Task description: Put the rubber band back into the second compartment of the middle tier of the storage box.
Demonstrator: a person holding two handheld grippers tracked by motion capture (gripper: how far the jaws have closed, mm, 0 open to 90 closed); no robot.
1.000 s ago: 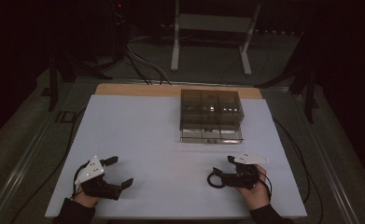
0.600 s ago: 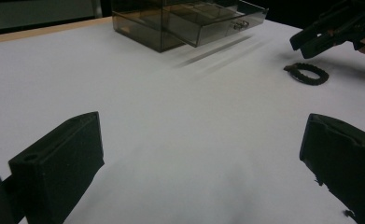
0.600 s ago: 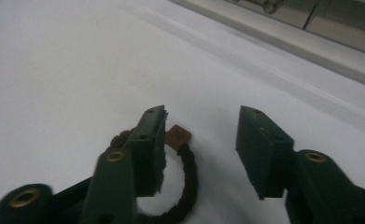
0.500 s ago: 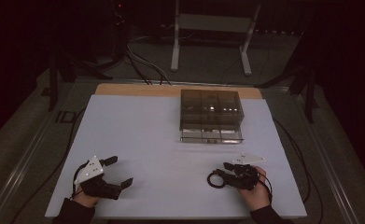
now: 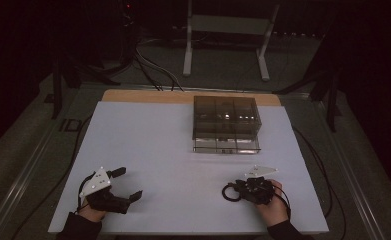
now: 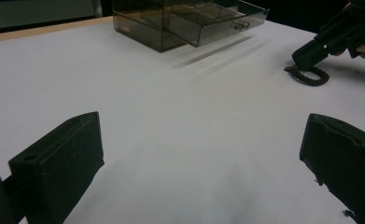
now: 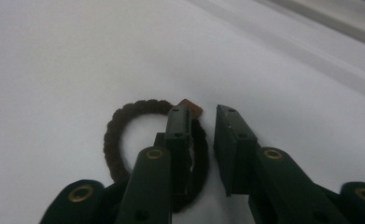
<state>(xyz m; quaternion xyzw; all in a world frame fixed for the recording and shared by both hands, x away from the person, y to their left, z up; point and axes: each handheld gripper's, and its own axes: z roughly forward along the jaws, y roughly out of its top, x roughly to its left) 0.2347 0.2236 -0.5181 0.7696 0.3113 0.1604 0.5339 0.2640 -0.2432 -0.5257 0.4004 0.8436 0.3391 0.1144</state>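
Observation:
A dark brown hair tie (image 7: 109, 135) with a small brown tag lies flat on the white table. My right gripper (image 7: 201, 112) stands narrowly open over it: one jaw sits inside the ring, the other outside, and the band runs between them. In the high view the hair tie (image 5: 229, 193) lies just left of the right gripper (image 5: 243, 190), near the front right. My left gripper (image 5: 128, 184) rests wide open at the front left, holding nothing. From the left gripper (image 6: 201, 158) view, the right gripper (image 6: 311, 51) touches the hair tie (image 6: 313, 77) far to the right.
A smoked clear drawer box (image 5: 226, 117) stands at the table's middle back, its bottom drawer (image 5: 226, 146) pulled out toward me. The drawer box (image 6: 171, 23) also appears at the top of the left gripper view. Cables trail off both table sides.
The right gripper has tipped and shifted slightly over the hair tie. The left gripper has hardly moved.

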